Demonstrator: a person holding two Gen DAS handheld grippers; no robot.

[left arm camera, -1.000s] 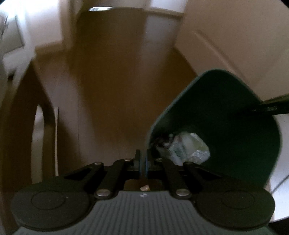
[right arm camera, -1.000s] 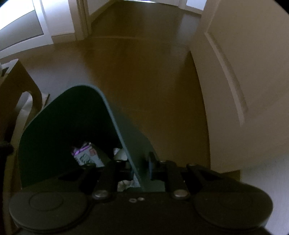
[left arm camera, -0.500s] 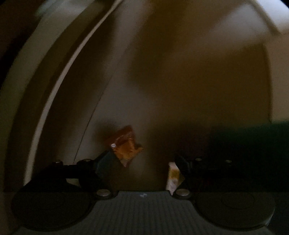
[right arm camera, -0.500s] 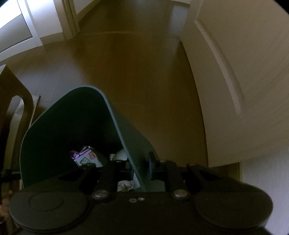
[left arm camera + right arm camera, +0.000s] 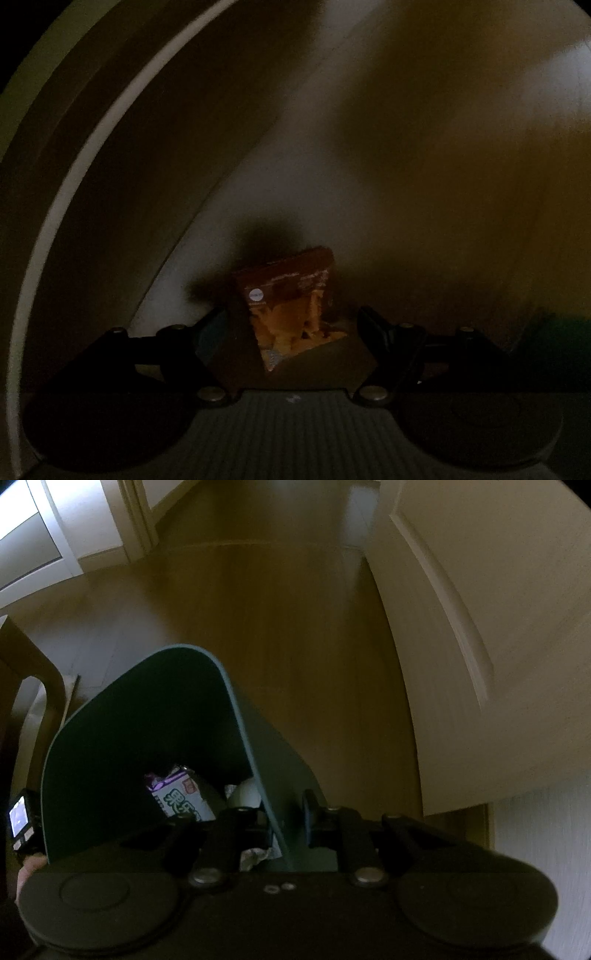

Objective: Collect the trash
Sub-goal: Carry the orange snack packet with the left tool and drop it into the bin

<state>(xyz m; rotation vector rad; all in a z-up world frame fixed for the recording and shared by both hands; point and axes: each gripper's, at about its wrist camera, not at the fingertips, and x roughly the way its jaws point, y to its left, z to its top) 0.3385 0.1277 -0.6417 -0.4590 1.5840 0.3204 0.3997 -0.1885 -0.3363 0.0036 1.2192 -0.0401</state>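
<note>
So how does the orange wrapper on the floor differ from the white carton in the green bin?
The orange wrapper lies loose on the floor between the left gripper's closing, untouching jaws; the white carton is already inside the green bin. The wrapper is orange-brown, the carton white with purple trim. Both look like discarded packaging.

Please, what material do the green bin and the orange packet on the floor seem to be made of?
Green bin: probably matte plastic; the wall is thin, smooth and evenly curved, without shine. Orange packet: likely printed plastic film or foil; it is creased and carries print and a small round label, but the dim light leaves this uncertain.
</note>
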